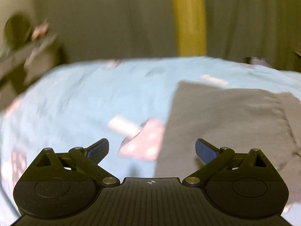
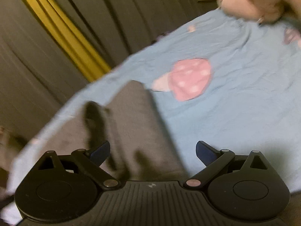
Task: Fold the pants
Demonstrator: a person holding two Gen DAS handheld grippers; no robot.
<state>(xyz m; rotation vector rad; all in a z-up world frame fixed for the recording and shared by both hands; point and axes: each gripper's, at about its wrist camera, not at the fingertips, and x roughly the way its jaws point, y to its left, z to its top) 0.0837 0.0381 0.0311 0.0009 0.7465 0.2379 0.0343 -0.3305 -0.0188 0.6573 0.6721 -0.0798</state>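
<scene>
The grey pants (image 1: 225, 120) lie flat on a light blue bed sheet (image 1: 84, 98), filling the right half of the left wrist view. My left gripper (image 1: 152, 148) is open and empty, hovering above the pants' left edge. In the right wrist view the pants (image 2: 129, 124) run from the lower middle up toward the bed's far edge, with a dark shape (image 2: 94, 120) on them that is too blurred to identify. My right gripper (image 2: 152, 149) is open and empty above the pants' right edge. Both views are motion blurred.
The sheet (image 2: 244, 94) carries a pink mushroom print (image 2: 190, 79), also showing in the left wrist view (image 1: 144, 143). Grey curtains (image 1: 112, 18) with a yellow stripe (image 1: 190, 18) hang behind the bed. A pinkish pillow or bundle (image 2: 250, 1) sits at the far right corner.
</scene>
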